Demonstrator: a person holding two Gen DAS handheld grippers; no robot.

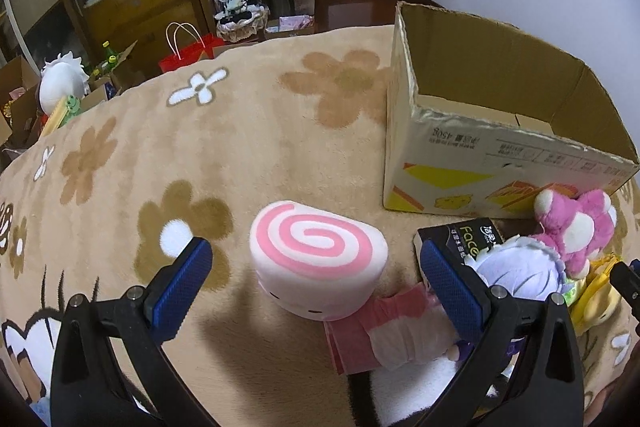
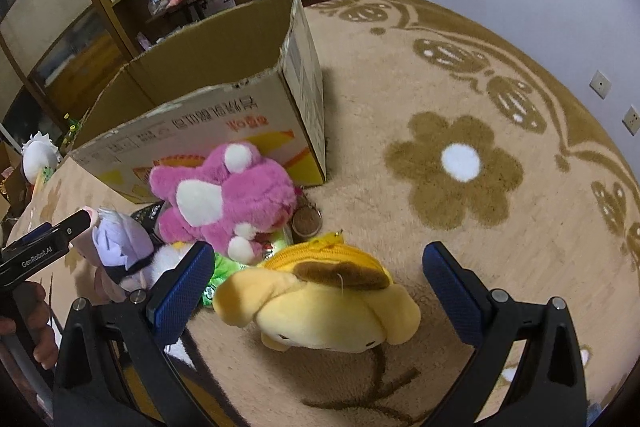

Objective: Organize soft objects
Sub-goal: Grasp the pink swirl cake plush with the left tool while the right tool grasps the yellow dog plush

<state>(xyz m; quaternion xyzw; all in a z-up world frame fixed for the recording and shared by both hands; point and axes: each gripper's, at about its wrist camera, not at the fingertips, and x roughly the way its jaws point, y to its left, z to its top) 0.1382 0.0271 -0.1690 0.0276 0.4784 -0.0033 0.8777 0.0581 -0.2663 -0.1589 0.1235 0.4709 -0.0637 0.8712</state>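
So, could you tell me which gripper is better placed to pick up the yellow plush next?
Right. The right gripper is open with the yellow plush lying directly between its fingers. The left gripper is open around the pink swirl plush instead, farther from the yellow one.

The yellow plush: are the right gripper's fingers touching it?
Apart. The right wrist view shows rug between the yellow plush and each finger of the open right gripper.

The left wrist view looks forward and down from low over the rug [image 1: 248,131], close behind the pink swirl plush [image 1: 318,259]. The right wrist view sits close above the yellow plush [image 2: 320,303]. Both share the cardboard box [image 1: 500,155] [image 2: 224,107] and the pink bear [image 1: 576,227] [image 2: 228,195].
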